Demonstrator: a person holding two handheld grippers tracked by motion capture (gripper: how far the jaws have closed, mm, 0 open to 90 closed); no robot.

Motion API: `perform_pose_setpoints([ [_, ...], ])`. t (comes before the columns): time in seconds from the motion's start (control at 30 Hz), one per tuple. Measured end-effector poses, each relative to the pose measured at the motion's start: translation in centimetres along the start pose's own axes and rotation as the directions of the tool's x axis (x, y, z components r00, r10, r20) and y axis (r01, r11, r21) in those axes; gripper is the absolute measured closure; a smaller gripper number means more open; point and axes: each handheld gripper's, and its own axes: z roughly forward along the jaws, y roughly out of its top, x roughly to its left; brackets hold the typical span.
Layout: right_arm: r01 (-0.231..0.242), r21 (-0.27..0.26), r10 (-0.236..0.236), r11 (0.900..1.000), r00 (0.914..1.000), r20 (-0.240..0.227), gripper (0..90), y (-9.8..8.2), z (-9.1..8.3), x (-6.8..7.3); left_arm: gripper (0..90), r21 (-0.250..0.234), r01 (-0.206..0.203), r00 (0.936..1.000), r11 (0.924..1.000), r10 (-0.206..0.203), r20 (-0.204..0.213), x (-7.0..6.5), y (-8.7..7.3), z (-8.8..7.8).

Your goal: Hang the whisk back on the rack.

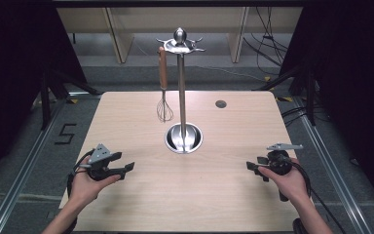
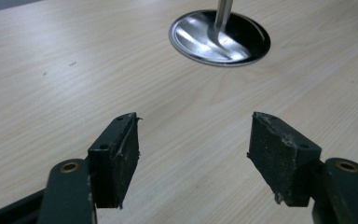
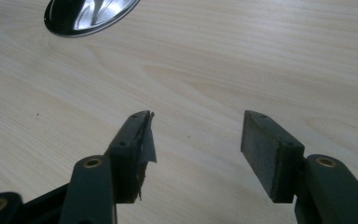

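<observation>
A steel utensil stand (image 1: pixel 181 78) rises from a round shiny base (image 1: pixel 183 138) at the middle of the wooden table (image 1: pixel 126 195). A whisk (image 1: pixel 163 92) with a wooden handle hangs from a hook at its top left. My left gripper (image 1: pixel 126 168) hovers low over the table's front left, open and holding nothing. At the front right, my right gripper (image 1: pixel 251 168) is open too, its jaws pointing toward the centre. The left gripper view has its empty jaws (image 2: pixel 193 140) aimed at the base (image 2: pixel 220 37). The right gripper view has empty jaws (image 3: pixel 196 140) and the base (image 3: pixel 88 16) at top left.
A small dark round mark (image 1: pixel 220 104) sits on the table's far right part. Black curtains and stand legs flank the table; cables lie on the floor at the back right. Wooden shelving stands behind.
</observation>
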Motion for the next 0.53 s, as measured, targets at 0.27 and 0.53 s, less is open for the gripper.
perform_pose_setpoints([
  [0.27, 0.03, -0.01, -0.03, 0.999, 0.9994, -0.016, 43.6, 0.06, 0.28, -0.06, 32.3, -0.005, -0.02, 0.9996, 0.9998, 0.02, -0.02, 0.64, -0.5, 0.11],
  [0.53, 0.013, -0.005, -0.013, 1.0, 0.9998, -0.012, 43.6, 0.0, 0.21, -0.16, 32.3, -0.003, -0.022, 0.9996, 0.9997, 0.022, -0.015, 0.85, -0.64, 0.15],
])
